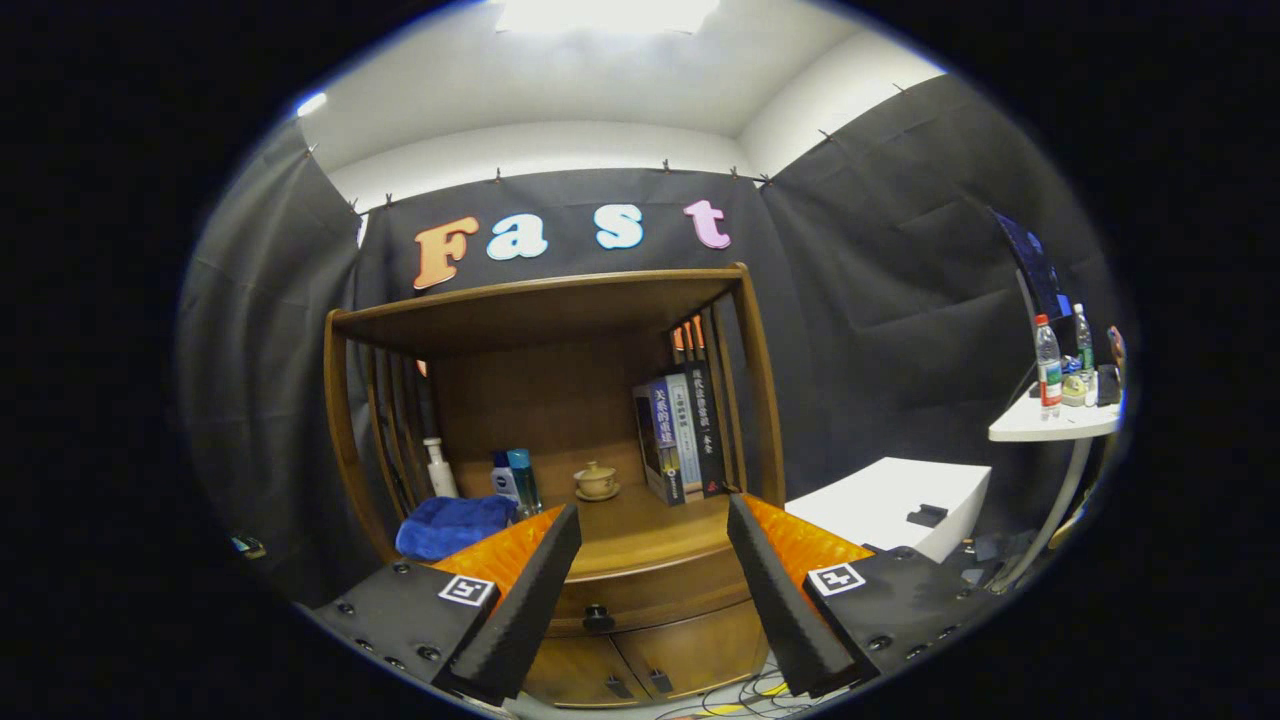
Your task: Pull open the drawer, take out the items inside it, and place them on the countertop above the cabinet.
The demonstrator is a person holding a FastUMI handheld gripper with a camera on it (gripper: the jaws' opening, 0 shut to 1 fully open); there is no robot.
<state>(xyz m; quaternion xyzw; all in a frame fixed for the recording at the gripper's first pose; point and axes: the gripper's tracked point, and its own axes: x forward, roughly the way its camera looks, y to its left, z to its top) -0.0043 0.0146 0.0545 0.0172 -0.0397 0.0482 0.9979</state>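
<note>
A wooden cabinet [560,400] stands ahead of me, with a hutch over its countertop [640,545]. Below the countertop the curved drawer [650,597] is closed, and its dark round knob [598,618] sits between my fingers, some way beyond them. My gripper [655,560] is open with nothing between its fingers. On the countertop lie a blue cloth [452,526], a white bottle [438,468], two small blue bottles [514,482], a lidded tea cup on a saucer [596,482] and several upright books [680,435].
Two cabinet doors [640,665] sit under the drawer, with cables [735,702] on the floor in front. Right of the cabinet stands a white box [885,505]. Farther right is a white round table [1055,422] with water bottles and a monitor.
</note>
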